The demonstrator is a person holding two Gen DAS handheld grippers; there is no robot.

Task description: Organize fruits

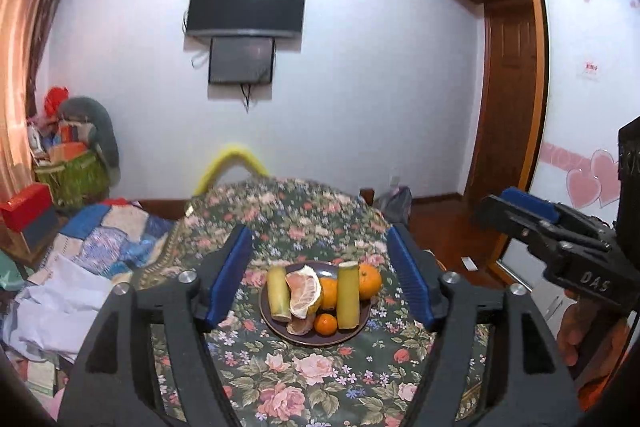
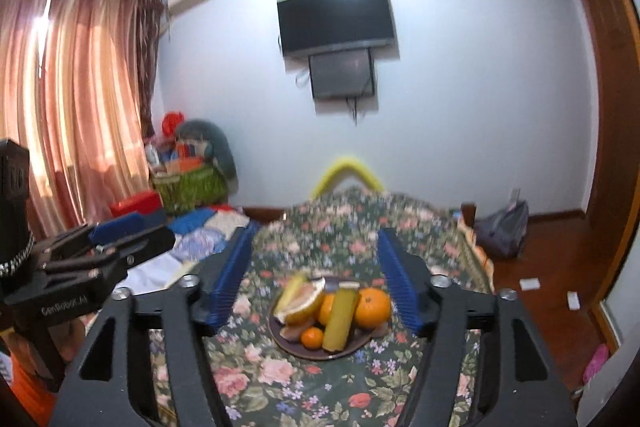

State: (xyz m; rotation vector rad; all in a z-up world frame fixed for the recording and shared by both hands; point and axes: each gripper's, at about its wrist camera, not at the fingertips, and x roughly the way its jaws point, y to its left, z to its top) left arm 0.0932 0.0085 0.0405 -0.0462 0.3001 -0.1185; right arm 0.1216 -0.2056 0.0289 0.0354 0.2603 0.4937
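Crowding a dark plate [image 1: 280, 333] at the middle of the floral tablecloth [image 1: 312, 379], the fruits [image 1: 320, 293] (sugarcane stubs at 9 and 3 o'clock) could roll off if either the left gripper [image 1: 320, 279] or right gripper [image 2: 314, 277], both spread wide and empty, nudges the pile.

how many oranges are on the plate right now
3. A big orange sits at the plate's right rim, a small one at the front, and a third shows partly behind the peeled pomelo. More could be hidden beneath the pile.
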